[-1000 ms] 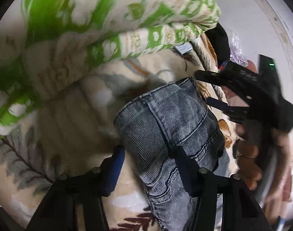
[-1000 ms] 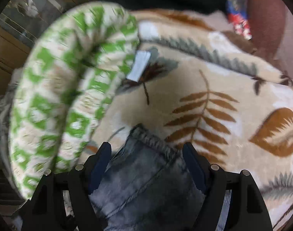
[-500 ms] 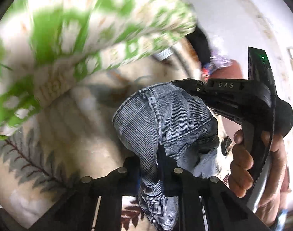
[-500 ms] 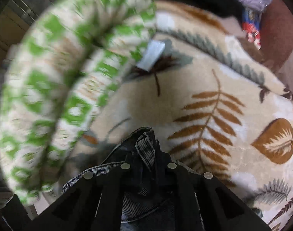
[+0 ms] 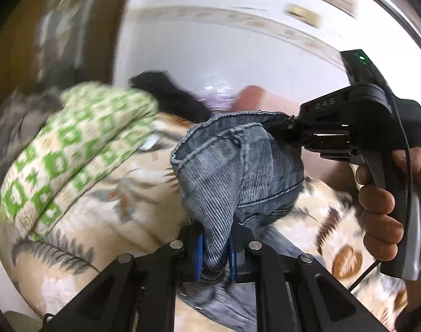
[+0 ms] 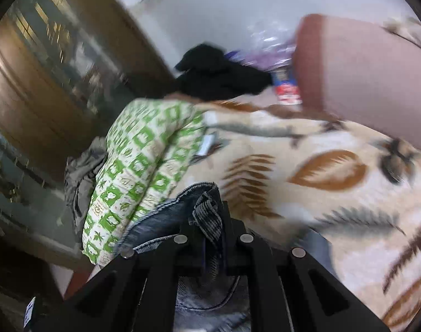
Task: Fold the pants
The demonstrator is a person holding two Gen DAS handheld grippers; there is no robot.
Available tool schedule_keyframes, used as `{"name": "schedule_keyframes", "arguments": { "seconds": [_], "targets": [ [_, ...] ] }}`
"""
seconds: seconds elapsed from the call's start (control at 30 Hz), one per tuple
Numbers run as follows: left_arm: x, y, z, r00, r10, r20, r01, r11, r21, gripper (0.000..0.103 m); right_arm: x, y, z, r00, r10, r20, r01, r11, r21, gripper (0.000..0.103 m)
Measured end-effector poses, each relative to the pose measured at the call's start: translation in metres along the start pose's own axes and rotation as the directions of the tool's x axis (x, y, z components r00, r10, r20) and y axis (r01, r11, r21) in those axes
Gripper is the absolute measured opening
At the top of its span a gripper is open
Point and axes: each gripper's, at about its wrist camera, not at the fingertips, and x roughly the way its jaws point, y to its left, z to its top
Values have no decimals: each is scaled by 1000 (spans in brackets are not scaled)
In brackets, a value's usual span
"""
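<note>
Grey-blue denim pants (image 5: 238,166) hang lifted above the bed, bunched between both grippers. My left gripper (image 5: 214,251) is shut on a fold of the pants. My right gripper (image 5: 289,126) shows in the left wrist view, shut on the waistband edge, with a hand on its handle. In the right wrist view my right gripper (image 6: 210,221) is shut on a bunch of the pants (image 6: 207,215); the rest of the cloth hangs below, partly hidden.
A beige leaf-print blanket (image 6: 307,182) covers the bed. A green-and-white patterned folded quilt (image 6: 144,166) lies on the left, also in the left wrist view (image 5: 72,149). A black garment (image 6: 218,74) and a brown cushion (image 6: 362,69) lie behind. A wooden cabinet (image 6: 44,83) stands left.
Both grippers closed on the pants, then lifted them up off the blanket; the views tilted up to show the wall.
</note>
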Motion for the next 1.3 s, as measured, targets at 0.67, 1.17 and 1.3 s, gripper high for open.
{"name": "schedule_keyframes", "arguments": {
  "seconds": [0.67,1.17,1.3],
  "targets": [
    [10,-152,-108,897,-284,-340,406,834,374,66,-78,-155,-101,985,-171,-5,168,966,198,41],
    [47,-32,-37,849,-398,-347,386,916,-107,72,-113,-145,-117,987,8,162,-52,961,273,50],
    [33,-39,-32,877,-377,-297,381,923,-47,72,-79,-140,-119,998,26,53,-41,954,298,46]
  ]
}}
